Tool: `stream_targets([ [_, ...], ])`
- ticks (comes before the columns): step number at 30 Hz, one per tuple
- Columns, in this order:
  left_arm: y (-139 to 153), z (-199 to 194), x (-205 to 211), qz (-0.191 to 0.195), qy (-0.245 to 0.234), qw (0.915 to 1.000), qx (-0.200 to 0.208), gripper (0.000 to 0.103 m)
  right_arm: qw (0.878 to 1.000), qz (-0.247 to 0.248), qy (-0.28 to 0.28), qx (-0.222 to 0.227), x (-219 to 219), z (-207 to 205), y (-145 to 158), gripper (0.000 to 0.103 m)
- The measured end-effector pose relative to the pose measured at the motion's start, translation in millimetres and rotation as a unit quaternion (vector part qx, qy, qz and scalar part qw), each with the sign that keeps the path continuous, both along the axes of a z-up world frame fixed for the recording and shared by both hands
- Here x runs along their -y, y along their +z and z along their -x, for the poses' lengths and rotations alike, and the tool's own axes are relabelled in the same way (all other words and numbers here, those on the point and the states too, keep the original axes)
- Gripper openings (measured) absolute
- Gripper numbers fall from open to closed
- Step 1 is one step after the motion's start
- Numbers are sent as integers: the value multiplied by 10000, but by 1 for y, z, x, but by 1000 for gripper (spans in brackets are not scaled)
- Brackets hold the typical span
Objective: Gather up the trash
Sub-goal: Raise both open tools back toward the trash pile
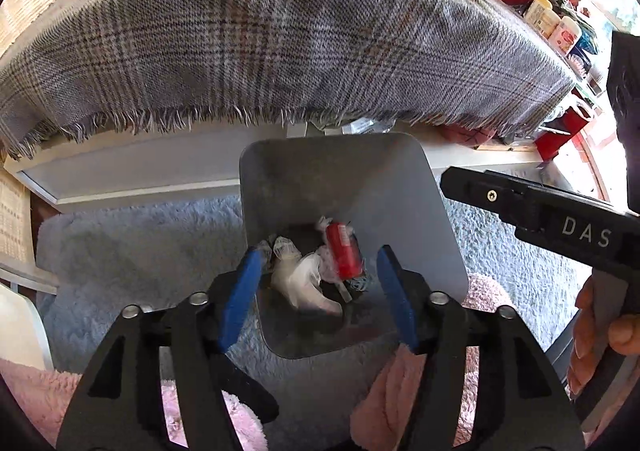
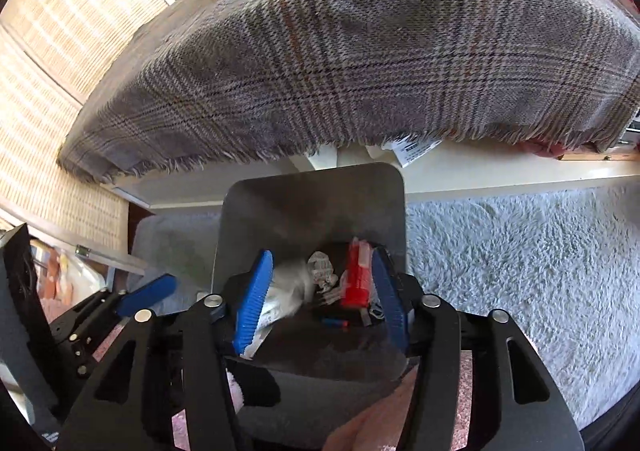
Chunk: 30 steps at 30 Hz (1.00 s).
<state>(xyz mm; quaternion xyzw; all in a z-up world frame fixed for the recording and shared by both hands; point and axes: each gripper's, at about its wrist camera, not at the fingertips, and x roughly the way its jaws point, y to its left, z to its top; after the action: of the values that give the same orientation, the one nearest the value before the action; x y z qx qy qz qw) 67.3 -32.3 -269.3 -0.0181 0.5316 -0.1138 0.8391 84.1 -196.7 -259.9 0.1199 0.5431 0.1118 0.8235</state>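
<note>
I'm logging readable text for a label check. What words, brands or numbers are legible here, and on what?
"DAS": white letters on the black body of the right gripper, seen in the left wrist view.
Red wrapper in the grey metal bin: print too blurred to read.
White and yellow jars at the table's far end: labels too small.
White barcode paper slip under the plaid cloth: unreadable.

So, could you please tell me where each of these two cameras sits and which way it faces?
Left wrist: on the left gripper, facing down into the grey metal bin of trash; its open blue fingers, the right gripper's black body and a hand show.
Right wrist: on the right gripper, looking into the same bin; its blue fingers and the left gripper at left show.
Shared: bin, red wrapper, plaid cloth.
</note>
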Motion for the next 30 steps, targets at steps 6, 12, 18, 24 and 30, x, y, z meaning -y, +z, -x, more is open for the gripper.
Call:
stream_targets([
  [6,14,-1,-5,-52,31,9998,188,92,9996,193,-167,82,13,1,7,95],
  [12,36,-9,-15,6,104,9990,426,95,9988,208,-336,273,34,-3,26,97],
  [18,53,-25,-25,12,227,9981,575,95,9964,138,-676,500,61,-18,51,98],
  [24,69,-54,-33,-42,265,9973,688,95,9948,281,-676,710,62,-48,71,98],
  [30,92,-87,-31,-33,272,9957,881,95,9913,462,-492,1126,41,-83,96,98],
])
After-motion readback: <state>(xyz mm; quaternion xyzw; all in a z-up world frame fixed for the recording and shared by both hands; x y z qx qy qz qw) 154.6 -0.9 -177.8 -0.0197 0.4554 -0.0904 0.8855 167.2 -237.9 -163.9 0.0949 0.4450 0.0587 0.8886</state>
